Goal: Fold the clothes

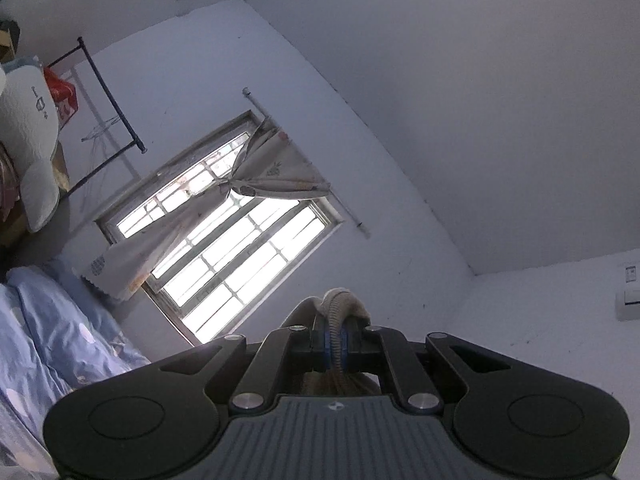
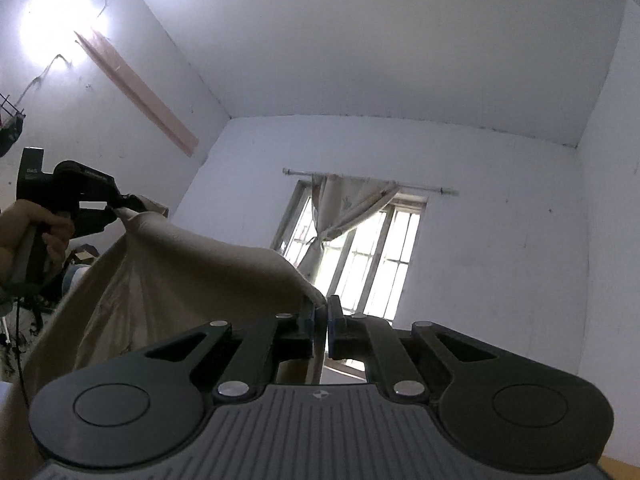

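A beige garment (image 2: 192, 264) hangs stretched across the left half of the right wrist view, the left gripper (image 2: 120, 206) pinching one corner at mid-left, the right gripper (image 2: 322, 316) pinching the other at lower centre, before a curtained window (image 2: 360, 248).

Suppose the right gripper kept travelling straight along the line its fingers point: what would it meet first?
Probably the barred window with its tied curtain; no nearer obstacle shows beyond the right gripper, which is shut on the beige garment.
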`<state>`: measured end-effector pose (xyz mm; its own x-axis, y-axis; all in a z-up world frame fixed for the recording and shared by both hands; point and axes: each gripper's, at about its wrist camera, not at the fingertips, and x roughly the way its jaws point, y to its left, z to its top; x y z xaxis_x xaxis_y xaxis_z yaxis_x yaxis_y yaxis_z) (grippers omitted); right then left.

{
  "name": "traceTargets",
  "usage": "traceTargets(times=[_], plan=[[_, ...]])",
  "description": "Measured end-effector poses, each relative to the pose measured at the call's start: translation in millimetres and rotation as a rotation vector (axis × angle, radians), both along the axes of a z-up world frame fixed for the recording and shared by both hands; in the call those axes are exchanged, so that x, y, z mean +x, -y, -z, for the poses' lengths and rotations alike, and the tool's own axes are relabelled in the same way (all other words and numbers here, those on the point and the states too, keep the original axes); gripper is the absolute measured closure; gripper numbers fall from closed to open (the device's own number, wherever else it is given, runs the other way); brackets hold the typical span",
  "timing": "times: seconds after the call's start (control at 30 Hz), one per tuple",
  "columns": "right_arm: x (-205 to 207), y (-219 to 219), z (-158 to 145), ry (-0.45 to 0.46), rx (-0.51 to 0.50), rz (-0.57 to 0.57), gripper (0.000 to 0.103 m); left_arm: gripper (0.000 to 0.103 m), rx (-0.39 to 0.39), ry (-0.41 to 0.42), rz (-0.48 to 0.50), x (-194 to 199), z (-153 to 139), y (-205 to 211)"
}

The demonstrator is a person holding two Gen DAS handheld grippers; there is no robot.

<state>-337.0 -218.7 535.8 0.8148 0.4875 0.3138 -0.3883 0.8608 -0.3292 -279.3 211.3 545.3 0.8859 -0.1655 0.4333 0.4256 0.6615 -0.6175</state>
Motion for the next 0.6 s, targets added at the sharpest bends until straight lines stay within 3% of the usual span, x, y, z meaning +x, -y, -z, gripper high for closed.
traceTargets(times=[0.23,0.43,0.6], plan=[[35,8,13,-0.073,-0.019,0.040,0.100,0.101,0.048,-0.059,0.003,18,16,11],[89,24,32,-0.173,-0.050,0.105,0.100,0.101,0.060,-0.196,0.025,73,54,31],[174,22,61,-0.257,-0.103,0.186,0.100,0.100,0.101,-0.325,-0.003,147,102,47]])
